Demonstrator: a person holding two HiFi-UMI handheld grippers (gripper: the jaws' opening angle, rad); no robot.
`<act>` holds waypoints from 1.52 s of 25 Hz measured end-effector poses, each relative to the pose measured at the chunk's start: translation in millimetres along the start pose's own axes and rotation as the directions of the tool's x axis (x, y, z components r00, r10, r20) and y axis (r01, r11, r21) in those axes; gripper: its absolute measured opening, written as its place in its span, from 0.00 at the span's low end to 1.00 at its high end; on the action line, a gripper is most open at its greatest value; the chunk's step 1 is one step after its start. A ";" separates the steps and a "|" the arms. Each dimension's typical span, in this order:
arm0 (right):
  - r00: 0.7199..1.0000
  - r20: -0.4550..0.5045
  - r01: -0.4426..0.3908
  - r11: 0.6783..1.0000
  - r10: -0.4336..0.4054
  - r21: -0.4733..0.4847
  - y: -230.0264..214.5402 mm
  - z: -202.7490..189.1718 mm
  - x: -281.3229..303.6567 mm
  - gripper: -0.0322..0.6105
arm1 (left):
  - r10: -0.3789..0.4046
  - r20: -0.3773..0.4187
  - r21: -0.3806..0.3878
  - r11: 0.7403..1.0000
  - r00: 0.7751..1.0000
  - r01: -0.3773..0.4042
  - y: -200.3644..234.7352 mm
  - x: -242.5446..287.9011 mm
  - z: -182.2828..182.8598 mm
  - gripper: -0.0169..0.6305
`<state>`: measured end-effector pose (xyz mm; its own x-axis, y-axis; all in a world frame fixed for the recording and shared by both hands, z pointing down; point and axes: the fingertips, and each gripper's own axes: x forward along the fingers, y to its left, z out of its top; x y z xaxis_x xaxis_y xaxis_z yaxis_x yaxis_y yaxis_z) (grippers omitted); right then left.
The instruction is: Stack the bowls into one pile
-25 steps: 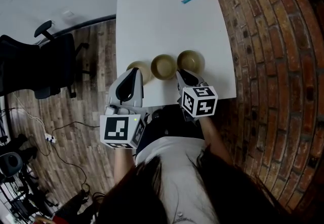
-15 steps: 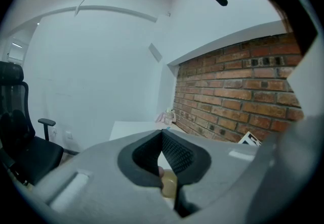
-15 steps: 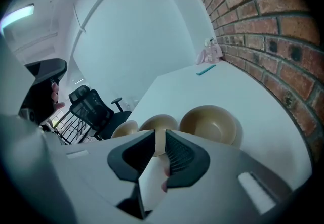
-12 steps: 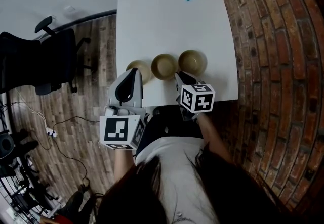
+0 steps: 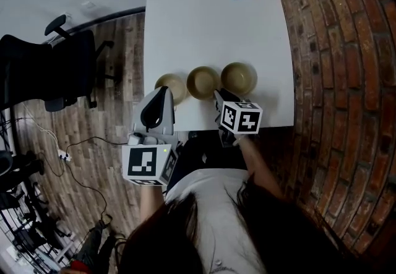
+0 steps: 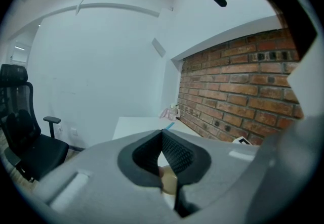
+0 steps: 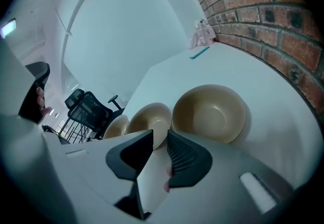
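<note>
White counter: three bowls are left unstacked mid-frame; left gripper is pressed together, right gripper slightly spread, empty.

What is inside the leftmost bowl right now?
Nothing shows in the leftmost bowl: its visible inside is bare. The left gripper covers its near side in the head view, so that part is unchecked.
</note>
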<state>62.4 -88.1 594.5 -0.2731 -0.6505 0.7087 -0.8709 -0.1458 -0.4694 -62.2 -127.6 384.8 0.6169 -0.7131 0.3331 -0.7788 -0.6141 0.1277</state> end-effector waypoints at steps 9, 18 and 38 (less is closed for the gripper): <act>1.000 -0.024 0.002 0.999 -0.001 0.034 -4.2 -5.1 13.8 0.21 | 0.011 -0.027 0.012 1.000 1.000 -0.011 -0.7 8.1 -5.5 0.03; 0.998 -0.023 0.062 0.997 -0.061 0.037 -8.2 -3.4 23.0 0.18 | 0.023 -0.046 0.008 1.000 0.999 -0.023 1.1 10.8 -7.8 0.03; 0.993 0.030 0.111 0.989 -0.114 0.095 -10.7 11.3 26.6 0.07 | 0.042 -0.050 0.004 0.999 0.998 -0.042 22.3 4.9 -7.5 0.03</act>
<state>69.1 -112.2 612.4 -0.1592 -0.6517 0.7416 -0.8531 -0.2872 -0.4355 -77.4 -142.2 396.3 0.5770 -0.7205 0.3846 -0.8036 -0.5850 0.1097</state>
